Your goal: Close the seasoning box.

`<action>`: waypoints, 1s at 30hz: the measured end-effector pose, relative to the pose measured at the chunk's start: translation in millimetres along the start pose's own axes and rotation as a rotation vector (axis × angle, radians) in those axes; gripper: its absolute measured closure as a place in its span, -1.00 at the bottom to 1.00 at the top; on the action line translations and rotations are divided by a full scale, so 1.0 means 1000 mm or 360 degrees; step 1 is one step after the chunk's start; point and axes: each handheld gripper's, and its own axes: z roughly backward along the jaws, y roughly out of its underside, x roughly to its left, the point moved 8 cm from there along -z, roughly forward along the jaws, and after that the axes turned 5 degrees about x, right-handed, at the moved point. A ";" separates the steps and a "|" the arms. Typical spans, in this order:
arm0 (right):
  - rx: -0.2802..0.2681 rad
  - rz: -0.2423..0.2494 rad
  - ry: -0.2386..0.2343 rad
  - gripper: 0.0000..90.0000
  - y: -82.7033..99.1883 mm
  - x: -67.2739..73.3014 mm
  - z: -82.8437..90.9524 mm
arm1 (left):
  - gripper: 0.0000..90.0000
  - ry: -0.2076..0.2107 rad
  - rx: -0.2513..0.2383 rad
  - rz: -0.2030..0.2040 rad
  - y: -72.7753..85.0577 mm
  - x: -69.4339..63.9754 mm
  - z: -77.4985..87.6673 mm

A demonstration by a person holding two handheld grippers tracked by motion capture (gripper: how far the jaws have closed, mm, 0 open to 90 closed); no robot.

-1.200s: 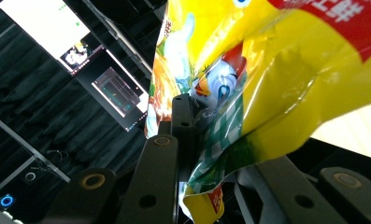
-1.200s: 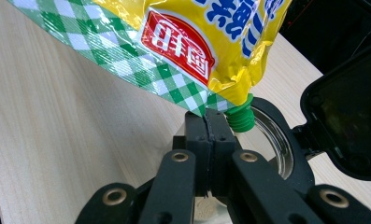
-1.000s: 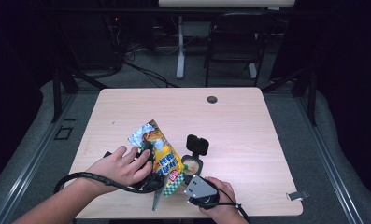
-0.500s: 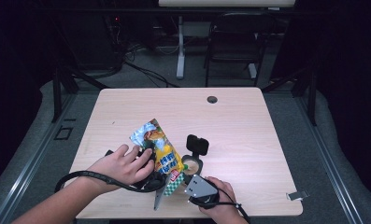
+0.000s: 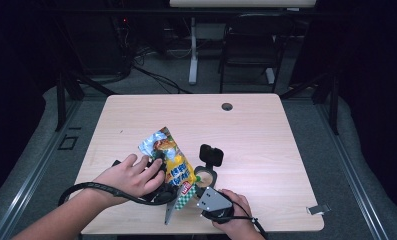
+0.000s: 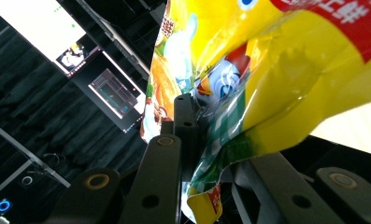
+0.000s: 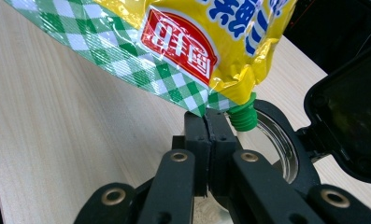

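Nothing has shifted in the last second: my left gripper (image 6: 188, 140) fingers stay clamped on the refill pouch (image 5: 170, 162), my right gripper (image 7: 206, 135) closed on its lower corner, green spout (image 7: 243, 116) over the open jar (image 5: 206, 176); pouring seems underway.

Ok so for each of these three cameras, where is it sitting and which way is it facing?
High view: fixed above the person's side, facing forward and down on the light wooden table; both forearms, left hand, right gripper show.
Left gripper view: rides the left gripper, tilted upward past the glossy yellow refill pouch toward dark ceiling; its black jaws show.
Right gripper view: rides the right gripper, facing down along the tabletop at the pouch's green spout over the black-rimmed jar; its jaws show.
Shared: all three show the pouch.
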 end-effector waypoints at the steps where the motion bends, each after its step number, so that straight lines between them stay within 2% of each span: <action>1: 0.0000 0.0000 0.0000 0.98 0.000 0.000 0.000 | 0.87 0.0000 0.0000 0.0000 0.000 0.000 0.000; 8: 0.0000 0.0007 -0.0002 0.98 0.000 0.001 -0.001 | 0.88 0.0003 0.0001 -0.0001 -0.001 0.000 0.001; 9: -0.0001 0.0006 -0.0003 0.98 0.000 0.001 -0.001 | 0.88 0.0022 0.0008 -0.0005 0.000 0.000 0.001; 10: -0.0005 0.0002 -0.0007 0.98 0.000 0.001 -0.001 | 0.88 0.0005 -0.0005 0.0006 -0.001 0.000 0.001; 16: -0.0003 -0.0001 -0.0005 0.98 0.000 0.001 -0.002 | 0.88 0.0002 0.0013 -0.0013 0.001 0.003 0.003; 21: -0.0002 -0.0001 -0.0008 0.98 0.000 0.001 -0.002 | 0.89 0.0000 0.0006 -0.0004 0.001 0.004 0.003; 30: -0.0016 -0.0040 -0.0011 0.97 -0.001 -0.003 0.001 | 0.89 0.0008 0.0012 0.0010 0.001 0.011 0.005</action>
